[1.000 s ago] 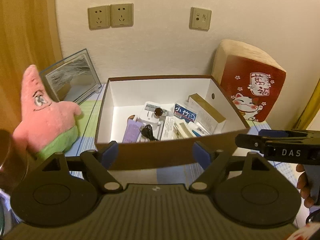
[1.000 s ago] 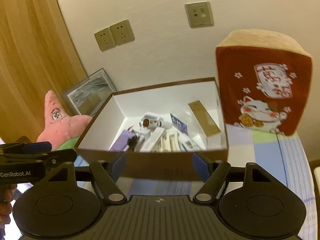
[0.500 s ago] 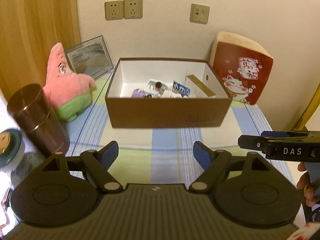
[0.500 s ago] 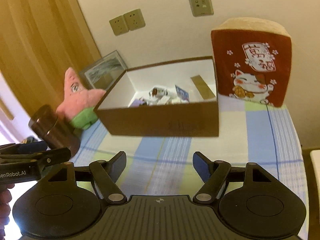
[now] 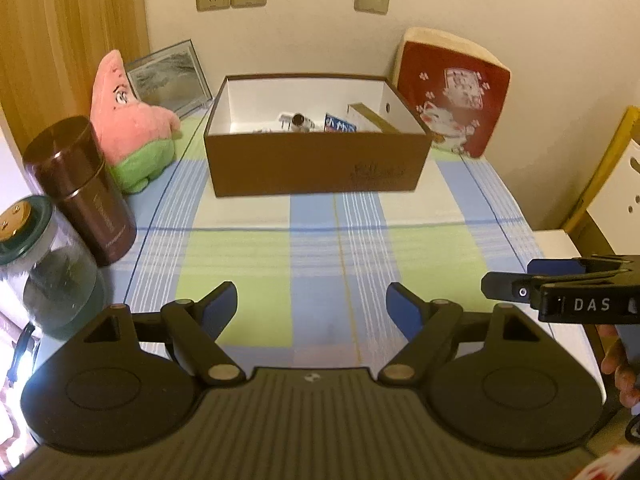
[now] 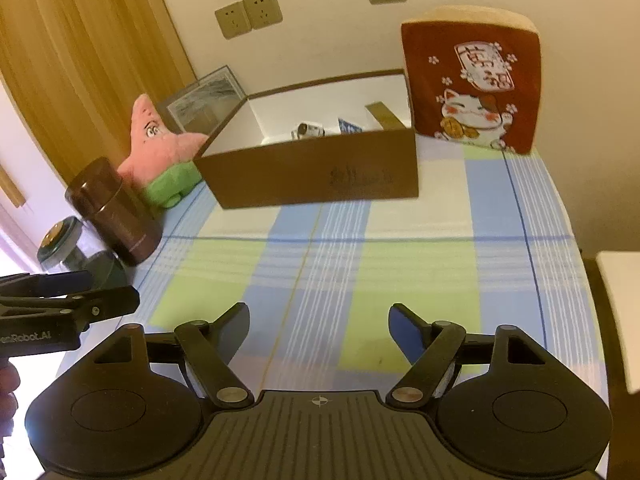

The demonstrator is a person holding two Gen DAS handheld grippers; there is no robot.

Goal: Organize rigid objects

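A brown cardboard box with a white inside stands at the back of the checked tablecloth. It holds several small items, among them a white adapter and a blue-and-white packet. My left gripper is open and empty, low over the front of the table. My right gripper is open and empty too. Each gripper shows at the edge of the other's view, the right one and the left one.
A pink starfish plush, a picture frame, a brown metal cup and a glass jar stand at the left. A red cat cushion leans on the wall at the right. White furniture is beyond the right edge.
Both grippers have drawn back from the box toward the table's front. The box looks smaller, and the cup and jar have come into view. Both stay open.
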